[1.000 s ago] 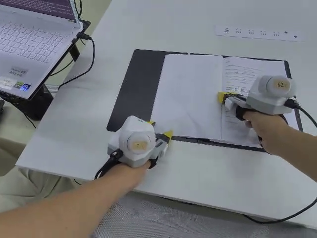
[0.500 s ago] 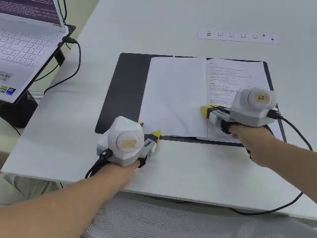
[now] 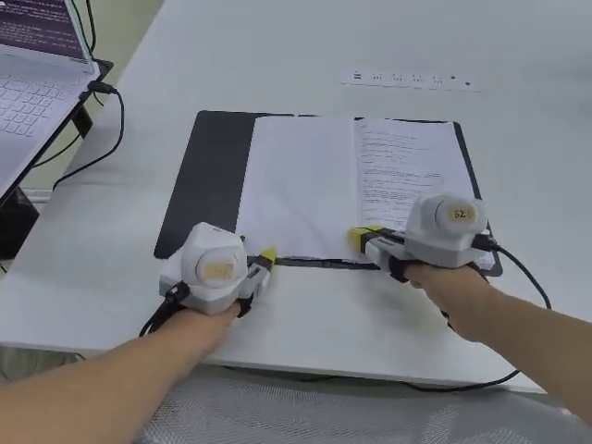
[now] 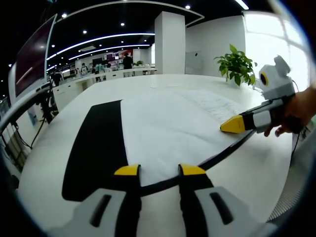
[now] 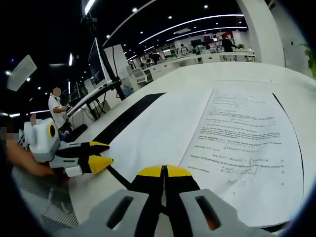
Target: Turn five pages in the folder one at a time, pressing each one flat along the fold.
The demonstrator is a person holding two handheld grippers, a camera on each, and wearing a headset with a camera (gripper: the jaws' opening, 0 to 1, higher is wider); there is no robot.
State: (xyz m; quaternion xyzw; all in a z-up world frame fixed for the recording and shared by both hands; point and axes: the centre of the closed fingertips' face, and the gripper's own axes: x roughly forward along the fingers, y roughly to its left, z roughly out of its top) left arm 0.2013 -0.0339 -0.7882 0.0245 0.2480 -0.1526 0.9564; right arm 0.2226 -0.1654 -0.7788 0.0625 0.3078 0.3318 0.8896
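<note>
Sliding along the fold point(image 3: 355, 176), right gripper point(image 3: 362, 239) reaches folder point(image 3: 208, 176) front edge, jaws together.

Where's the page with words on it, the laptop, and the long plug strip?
printed page point(image 3: 407, 162), head view, middle of the text.
laptop point(image 3: 23, 111), head view, on its keyboard.
power strip point(image 3: 412, 80), head view, middle of its top.

right gripper point(image 5: 164, 172), yellow tips pressed together, at the open folder's point(image 5: 237, 138) near edge; left gripper point(image 5: 102, 155) beside it.
</note>
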